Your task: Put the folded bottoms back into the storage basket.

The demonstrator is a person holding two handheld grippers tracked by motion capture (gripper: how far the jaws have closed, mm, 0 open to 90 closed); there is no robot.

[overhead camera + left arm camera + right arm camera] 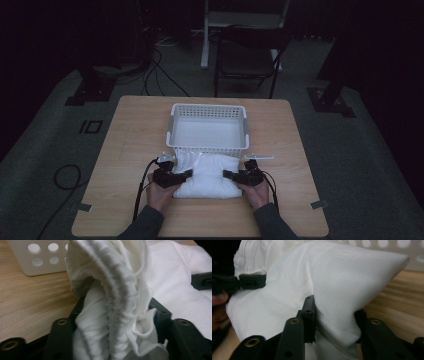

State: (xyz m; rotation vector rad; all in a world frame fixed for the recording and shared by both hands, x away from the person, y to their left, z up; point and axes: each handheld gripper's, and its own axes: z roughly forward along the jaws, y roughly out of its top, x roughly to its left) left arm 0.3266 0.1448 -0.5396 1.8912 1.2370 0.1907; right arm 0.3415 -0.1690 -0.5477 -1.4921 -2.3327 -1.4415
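Item: white pillow [209,176], just in front of the basket [208,111] on the counter [130,135]. Soft, light, compressible, loose cover. Left hand-held gripper [183,176] and right hand-held gripper [230,175] each clamp a bunched end; best hold there.

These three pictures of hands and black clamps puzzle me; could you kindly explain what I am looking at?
A person sits at a light wooden table and holds a black two-jaw gripper in each hand. The high view looks down from above; the other two come from cameras riding on each gripper, looking along its jaws.

On the table stand a white perforated plastic basket and, just in front of it, a soft white pillow in a cloth case.

The left gripper is shut on the pillow's gathered, ruffled end. The right gripper is shut on the smooth opposite end. So both hands grip the pillow, one at each side.
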